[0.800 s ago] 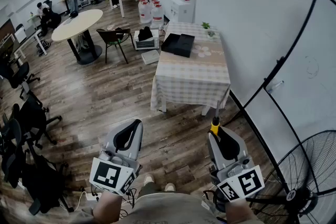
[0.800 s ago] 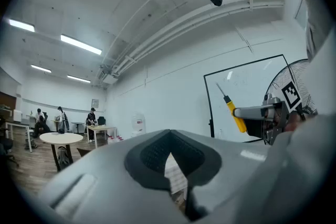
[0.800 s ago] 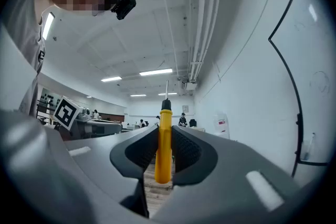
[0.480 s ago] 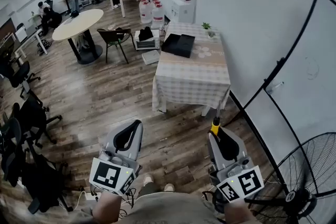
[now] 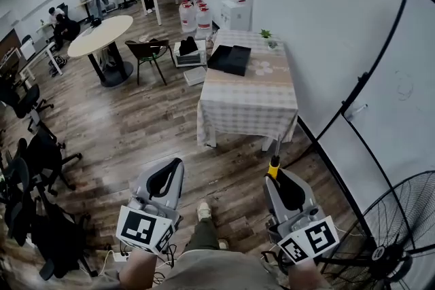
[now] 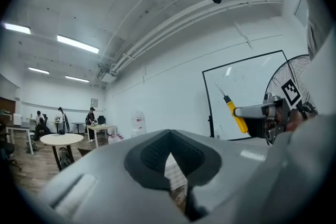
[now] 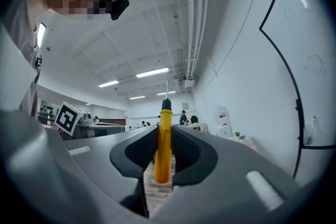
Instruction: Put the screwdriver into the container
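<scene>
The screwdriver (image 5: 274, 164) has a yellow handle and a thin steel shaft, and it points forward and up. My right gripper (image 5: 275, 173) is shut on the handle (image 7: 164, 144), as the right gripper view (image 7: 164, 136) shows. My left gripper (image 5: 178, 161) is held level with it to the left; its jaws (image 6: 169, 147) are shut with nothing between them. The left gripper view shows the screwdriver (image 6: 234, 113) off to the right. Ahead stands a table with a checked cloth (image 5: 248, 102). A black boxy case (image 5: 231, 59) lies at its far end. Both grippers hang over the wooden floor, well short of the table.
A standing fan (image 5: 401, 234) is at the lower right and a black-framed whiteboard (image 5: 380, 78) lines the right wall. Office chairs (image 5: 41, 153) crowd the left. A round table (image 5: 102, 34), a brown chair (image 5: 148, 47), a water dispenser (image 5: 238, 3) and several people are farther off.
The person has stepped forward: a shoe and leg now show between the grippers, and the table sits slightly nearer. Both grippers keep their hold and pose.
</scene>
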The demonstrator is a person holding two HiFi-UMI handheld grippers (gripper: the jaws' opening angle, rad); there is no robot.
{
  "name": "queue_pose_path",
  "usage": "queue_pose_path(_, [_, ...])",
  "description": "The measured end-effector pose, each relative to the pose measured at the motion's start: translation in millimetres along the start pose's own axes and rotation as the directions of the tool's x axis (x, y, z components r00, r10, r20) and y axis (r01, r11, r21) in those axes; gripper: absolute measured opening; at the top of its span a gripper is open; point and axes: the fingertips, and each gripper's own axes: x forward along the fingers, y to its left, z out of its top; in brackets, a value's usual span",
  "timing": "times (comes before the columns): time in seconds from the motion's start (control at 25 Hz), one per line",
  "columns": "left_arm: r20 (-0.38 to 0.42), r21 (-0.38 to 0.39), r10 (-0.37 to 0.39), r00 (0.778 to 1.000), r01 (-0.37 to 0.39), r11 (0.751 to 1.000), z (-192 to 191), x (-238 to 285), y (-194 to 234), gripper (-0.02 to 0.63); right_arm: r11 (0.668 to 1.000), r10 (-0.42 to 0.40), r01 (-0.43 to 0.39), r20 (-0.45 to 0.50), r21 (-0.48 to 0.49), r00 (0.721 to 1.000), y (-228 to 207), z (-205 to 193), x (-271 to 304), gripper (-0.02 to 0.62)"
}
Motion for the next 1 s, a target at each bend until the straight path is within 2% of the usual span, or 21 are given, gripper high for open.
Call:
queue_pose_path(0.2, [0.013,0.013,-0.011,1.000,0.010,1.000,2,16,9,0.000,1.000,0.000,-0.001,-0.008,-0.014,1.000,-5,-3,17,0.107])
queue_pose_path(0.4, [0.007,0.013,-0.011,1.000,0.010,1.000,-5,43,32,0.000,1.000,-0.009,0.008,-0.012,-0.017,1.000,-27,-7,55,0.107])
queue_pose_path(0.76, [0.006,-0.025,-0.003,1.000,0.003,1.000,-11,127,112,0.000,0.999,-0.018,0.016,-0.056,-0.033,0.998,-74,-15,157,0.107])
queue_pose_path(1.0, [0.004,-0.039,-0.009,1.000,0.010,0.999,-10,185,183,0.000,0.999,-0.023,0.022,-0.074,-0.025,0.997,-96,-14,247,0.106])
